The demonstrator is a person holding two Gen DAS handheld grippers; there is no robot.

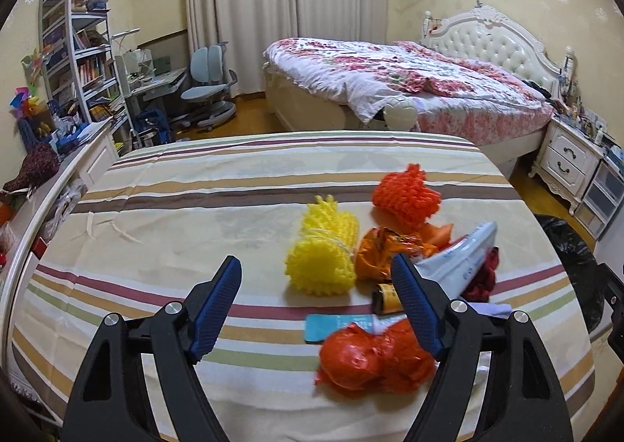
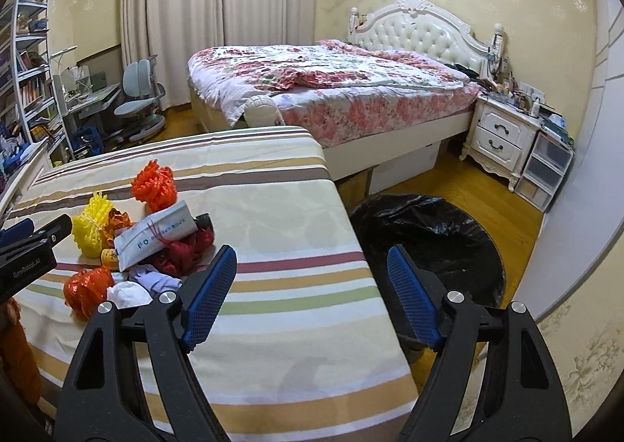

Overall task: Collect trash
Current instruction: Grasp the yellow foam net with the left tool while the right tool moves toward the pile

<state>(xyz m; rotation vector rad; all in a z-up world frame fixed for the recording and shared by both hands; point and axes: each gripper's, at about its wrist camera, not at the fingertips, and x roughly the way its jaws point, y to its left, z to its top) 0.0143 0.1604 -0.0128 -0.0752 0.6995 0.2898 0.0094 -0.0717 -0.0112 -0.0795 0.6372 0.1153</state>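
A pile of trash lies on the striped tablecloth [image 1: 163,208]: a yellow foam net [image 1: 323,251], an orange foam net [image 1: 405,194], a crumpled orange wrapper [image 1: 380,249], a white-blue packet [image 1: 460,255], a red plastic bag [image 1: 370,358] and a teal card [image 1: 331,327]. My left gripper [image 1: 316,278] is open and empty, just above and in front of the pile. My right gripper [image 2: 312,266] is open and empty over the table's right edge. The pile shows in the right wrist view too, with the yellow net [image 2: 91,225] and the packet [image 2: 156,237]. The bin with a black bag [image 2: 425,243] stands on the floor right of the table.
A bed [image 2: 331,91] with a floral cover stands behind the table. A white nightstand [image 2: 499,138] and plastic drawers [image 2: 546,169] stand at the right wall. A bookshelf [image 1: 78,44], a desk and a blue chair [image 1: 206,87] are at the back left.
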